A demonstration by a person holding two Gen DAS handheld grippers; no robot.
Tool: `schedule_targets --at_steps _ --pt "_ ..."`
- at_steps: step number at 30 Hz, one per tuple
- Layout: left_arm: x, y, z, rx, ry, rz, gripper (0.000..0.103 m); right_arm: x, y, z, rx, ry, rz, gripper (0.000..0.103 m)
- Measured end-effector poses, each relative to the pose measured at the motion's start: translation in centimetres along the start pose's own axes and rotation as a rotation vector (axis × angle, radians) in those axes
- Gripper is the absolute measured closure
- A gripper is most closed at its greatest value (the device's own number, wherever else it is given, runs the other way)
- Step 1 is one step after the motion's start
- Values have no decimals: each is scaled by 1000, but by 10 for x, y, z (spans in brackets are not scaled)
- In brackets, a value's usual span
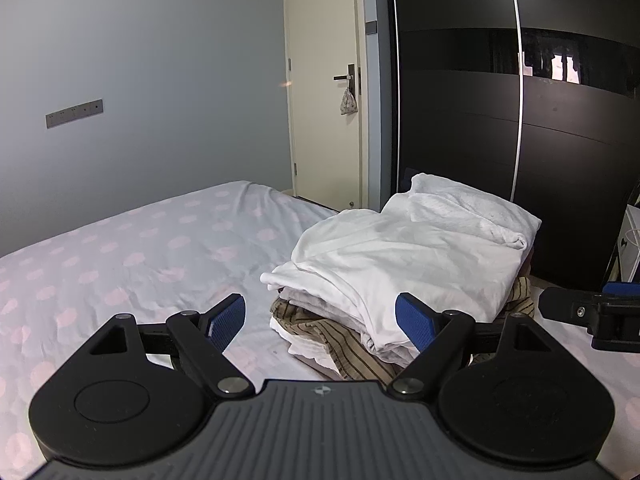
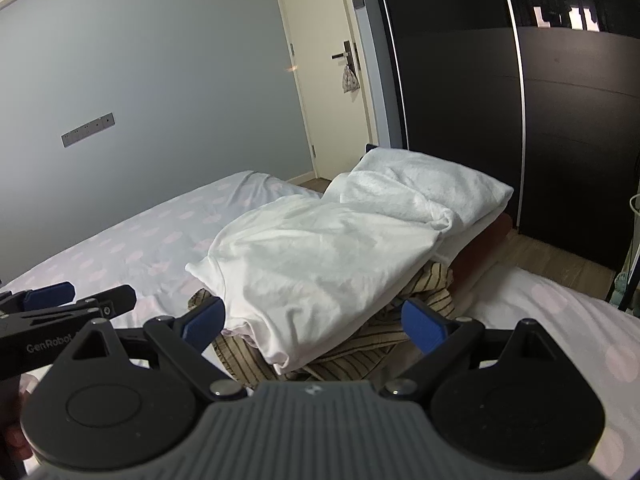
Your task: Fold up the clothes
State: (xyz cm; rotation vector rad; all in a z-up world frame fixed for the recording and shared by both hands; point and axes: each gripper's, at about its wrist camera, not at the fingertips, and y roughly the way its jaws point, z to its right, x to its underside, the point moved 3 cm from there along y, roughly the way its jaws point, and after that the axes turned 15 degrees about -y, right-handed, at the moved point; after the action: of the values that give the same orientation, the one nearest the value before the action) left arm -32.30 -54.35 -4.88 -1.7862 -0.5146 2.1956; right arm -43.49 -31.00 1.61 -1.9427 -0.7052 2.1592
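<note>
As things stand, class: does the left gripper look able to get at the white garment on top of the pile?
Probably yes. The left gripper is open and pointed at the white garment atop the pile; nothing lies between them, and the right gripper stays off to the side.

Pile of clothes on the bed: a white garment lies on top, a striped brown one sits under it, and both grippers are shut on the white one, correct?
Not quite. The left gripper and right gripper are open, each wrist view showing nothing held. The white garment does top the striped one on the bed.
</note>
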Motion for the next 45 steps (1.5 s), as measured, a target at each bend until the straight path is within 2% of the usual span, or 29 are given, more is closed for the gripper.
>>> schedule_targets --at_steps 16,45 --pt "1 -6 8 1 29 -8 21 3 -7 1 -25 -1 15 7" --pt "3 -7 4 4 22 -28 21 8 -4 -13 -59 -24 -12 6"
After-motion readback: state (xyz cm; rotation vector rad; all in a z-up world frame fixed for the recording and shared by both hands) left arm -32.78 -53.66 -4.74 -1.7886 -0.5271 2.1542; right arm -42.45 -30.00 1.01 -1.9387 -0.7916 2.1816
